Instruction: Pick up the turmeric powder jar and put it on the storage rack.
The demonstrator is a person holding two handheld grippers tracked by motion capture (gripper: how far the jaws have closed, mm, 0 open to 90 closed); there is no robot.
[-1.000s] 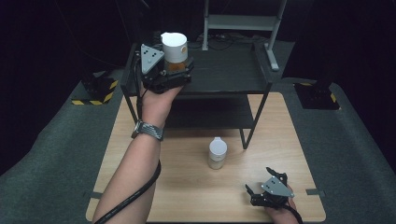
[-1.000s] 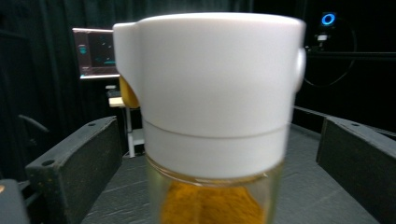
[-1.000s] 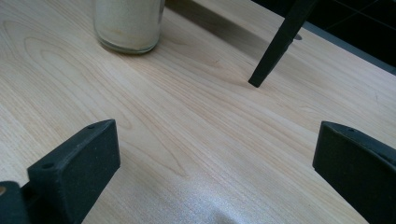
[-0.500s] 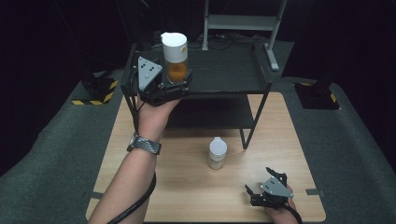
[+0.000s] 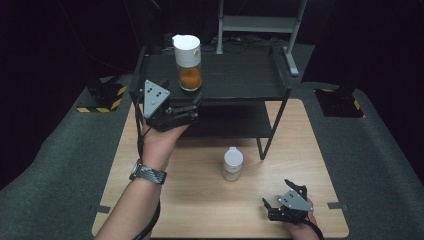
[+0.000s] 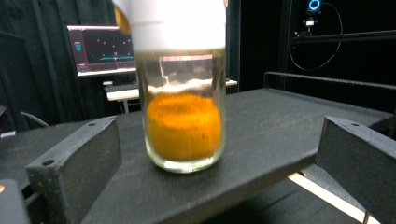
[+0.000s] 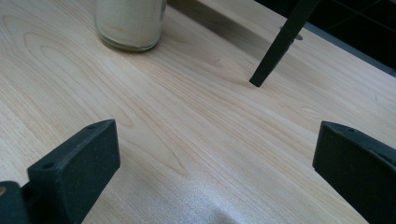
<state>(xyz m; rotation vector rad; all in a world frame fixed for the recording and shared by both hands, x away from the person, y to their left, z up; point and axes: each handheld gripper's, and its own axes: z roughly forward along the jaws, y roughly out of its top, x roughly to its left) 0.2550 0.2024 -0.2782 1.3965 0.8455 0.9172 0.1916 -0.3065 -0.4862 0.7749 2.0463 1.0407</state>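
While my right gripper [image 5: 286,204] idles spread on the table [image 5: 200,210], the upright orange jar [image 5: 188,67] stands dead ahead between my left gripper's [image 5: 184,111] parted jaws.

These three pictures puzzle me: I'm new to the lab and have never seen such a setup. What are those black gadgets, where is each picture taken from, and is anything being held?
No robot here: a person holds a hand tool with two black jaws in each hand. The high view looks down on a wooden table from above. The left gripper is near the black shelf rack, and the right gripper rests low by the table's near edge.

The other two pictures come from cameras riding on the tools, looking out between their jaws. The left gripper view faces a glass jar of orange powder with a white lid, standing on the rack's top shelf. The right gripper view shows a jar of pale powder on the table.

Both sets of jaws stand wide open; nothing is held.
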